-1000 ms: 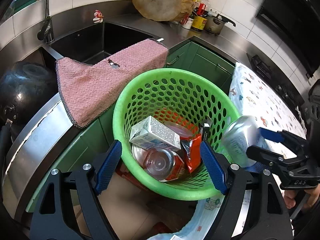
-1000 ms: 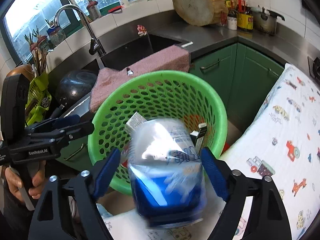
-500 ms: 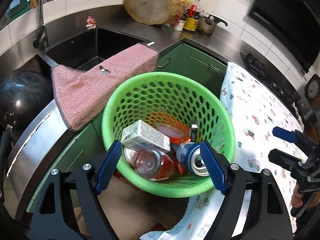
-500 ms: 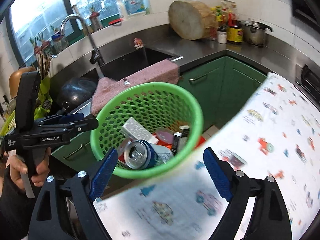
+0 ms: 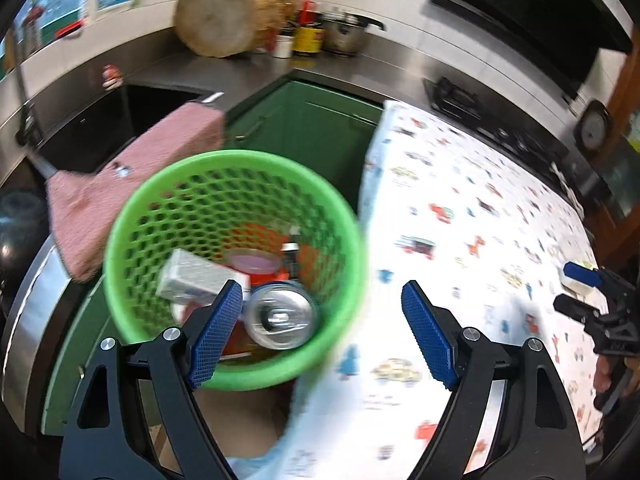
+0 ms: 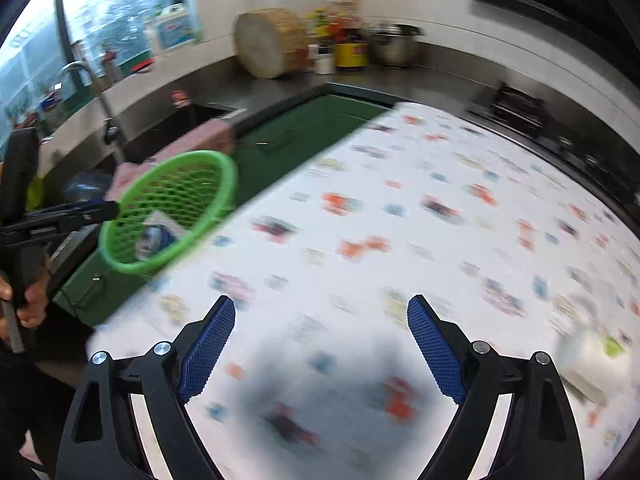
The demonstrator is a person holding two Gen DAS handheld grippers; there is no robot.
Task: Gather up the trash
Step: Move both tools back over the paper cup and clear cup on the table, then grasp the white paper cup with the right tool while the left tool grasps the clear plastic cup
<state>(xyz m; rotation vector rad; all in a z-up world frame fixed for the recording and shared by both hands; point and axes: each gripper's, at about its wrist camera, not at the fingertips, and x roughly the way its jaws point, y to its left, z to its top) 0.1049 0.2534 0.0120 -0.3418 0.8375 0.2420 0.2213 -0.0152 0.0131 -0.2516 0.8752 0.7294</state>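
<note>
A green perforated basket (image 5: 160,208) stands beside the table and holds a silver-blue can (image 5: 280,316), a white carton (image 5: 192,280) and other trash. It also shows at the left of the right wrist view (image 6: 224,176). My left gripper (image 5: 322,332) is open and empty over the basket's near rim. My right gripper (image 6: 320,344) is open and empty above the printed tablecloth (image 6: 400,220); it also shows at the right edge of the left wrist view (image 5: 576,286). A blurred white and green item (image 6: 588,364) lies on the cloth at the right.
A pink towel (image 5: 132,176) hangs over the sink edge behind the basket. Green cabinets (image 5: 312,128), a wooden block (image 5: 224,20), bottles and a pot (image 5: 344,34) line the steel counter. A stove (image 5: 460,96) sits at the far side.
The can left my right gripper and now lies in the basket. My right gripper opened and swung right over the tablecloth. The left view shifted right too.
</note>
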